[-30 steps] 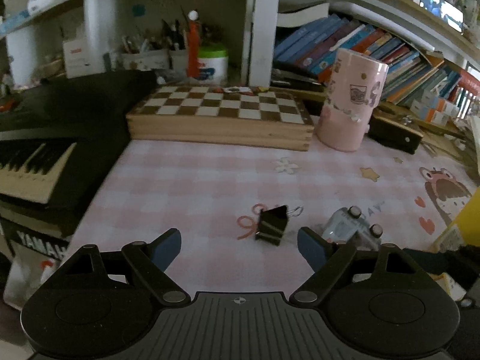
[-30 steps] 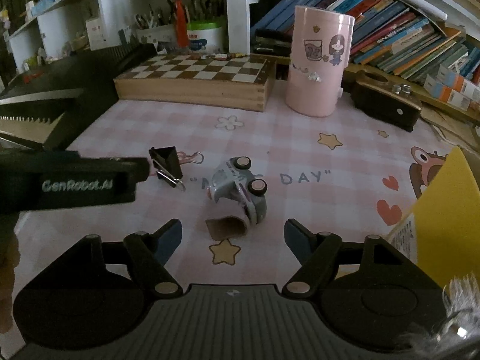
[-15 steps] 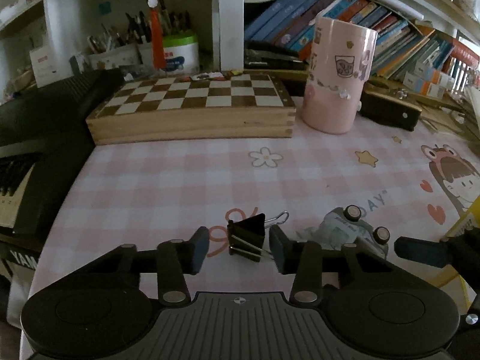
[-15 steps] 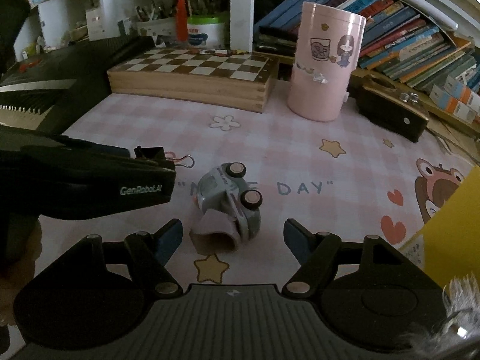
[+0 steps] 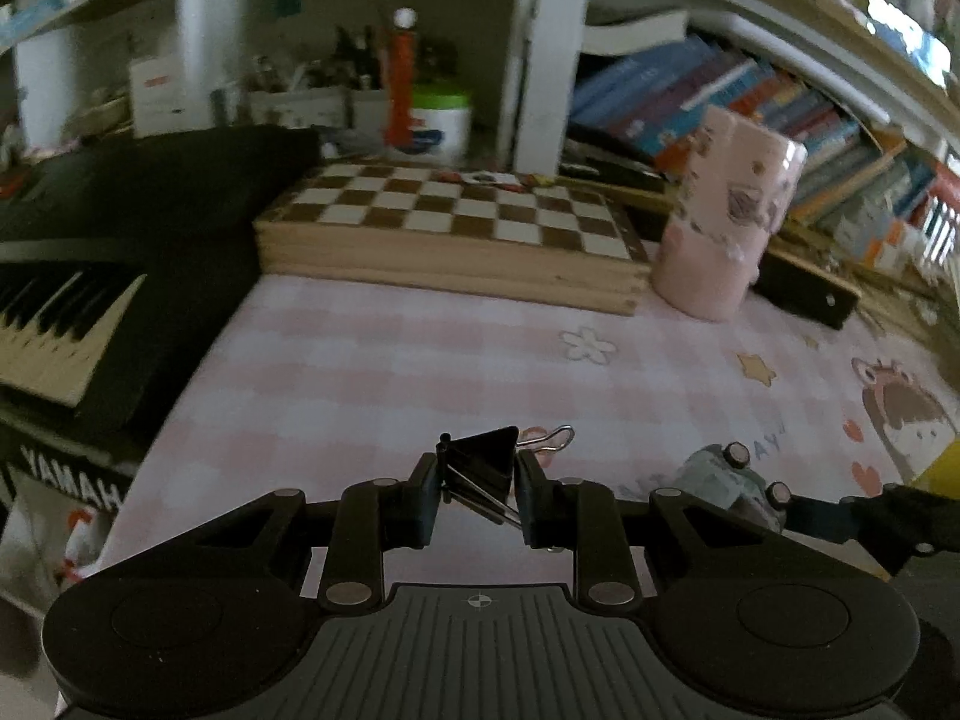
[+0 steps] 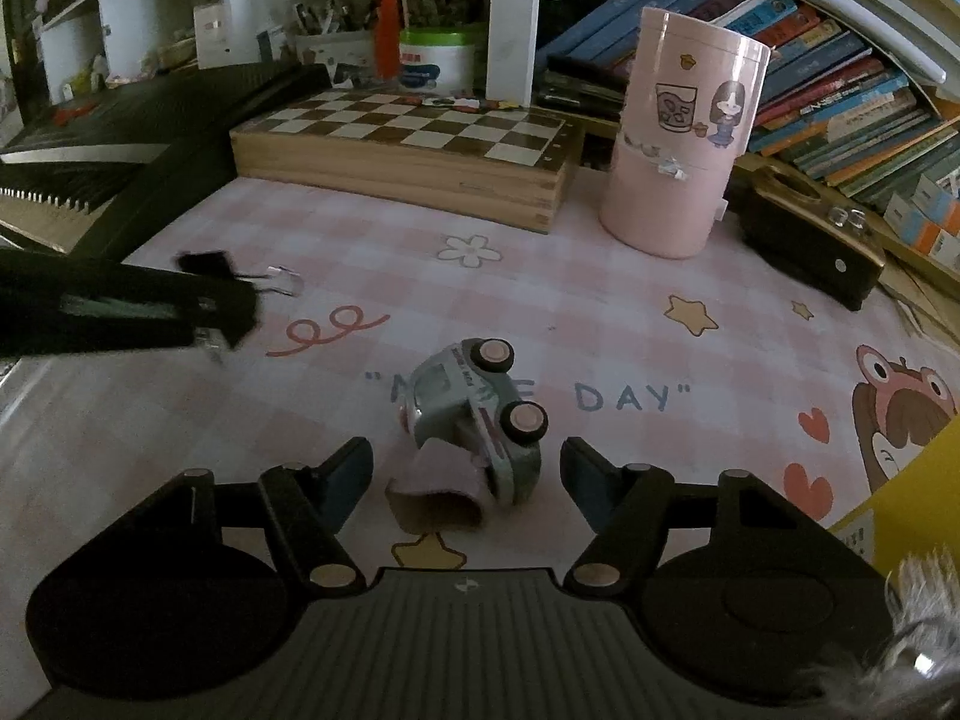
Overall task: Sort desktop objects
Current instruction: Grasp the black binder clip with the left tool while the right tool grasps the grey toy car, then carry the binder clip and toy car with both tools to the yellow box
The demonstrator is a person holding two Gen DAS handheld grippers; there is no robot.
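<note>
My left gripper (image 5: 474,495) is shut on a black binder clip (image 5: 483,468) and holds it just above the pink checked mat. In the right wrist view the left gripper (image 6: 216,306) shows at the left, blurred, with the clip's wire handle (image 6: 282,282) sticking out. A pale green toy car (image 6: 474,414) lies on its side on the mat, with a brown paper tube (image 6: 435,504) in front of it. My right gripper (image 6: 465,480) is open around the tube and the car's near end, touching neither. The car also shows in the left wrist view (image 5: 726,477).
A wooden chess box (image 6: 408,150) and a tall pink canister (image 6: 678,138) stand at the back. A black keyboard (image 5: 90,276) fills the left. A dark box (image 6: 804,240) and books (image 6: 840,102) lie at the right. A yellow object (image 6: 900,492) is near right.
My left gripper has shut on the binder clip and lifted it off the mat, moving left. My right gripper has come closer to the toy car and stayed open.
</note>
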